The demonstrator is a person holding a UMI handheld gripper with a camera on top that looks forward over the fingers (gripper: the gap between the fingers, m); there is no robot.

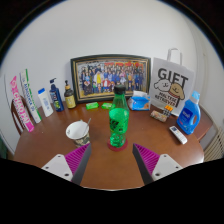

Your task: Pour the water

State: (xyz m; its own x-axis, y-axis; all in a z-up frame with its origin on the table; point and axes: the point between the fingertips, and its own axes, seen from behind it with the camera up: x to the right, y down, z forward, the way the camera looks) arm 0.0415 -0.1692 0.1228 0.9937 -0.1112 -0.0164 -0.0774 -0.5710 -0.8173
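- The gripper [112,160] is hovering low over a round wooden table [110,172], its fingers standing spread wide with nothing between them; each pad [72,160] is showing its full magenta face.
- A green bottle [118,122] with a dark cap is standing upright just ahead of the jaws, roughly on their centre line and apart from both fingers.
- A white cup [78,132], with something thin sticking out of it, is sitting ahead of the left finger, near the bottle but not touching it. Judged from the task, it is the likely vessel to receive the water.
- Beyond the bottle, a framed group photograph [111,76] is leaning at the wall, with a white gift bag [171,88] to its right and a blue jug [189,112] ahead of the right finger.
- Further bottles and tubes [40,98] are lining the table's rim beyond the left finger.
- Stage, as a judgement: the approach is being made; no grasp is taking place yet.
- Risks: the bottle is tall and narrow, so an off-centre closing could be tipping it toward the cup. The cap appears to be on, so tilting now would be pouring nothing. The cup is light-looking, and a passing finger could be knocking it aside.
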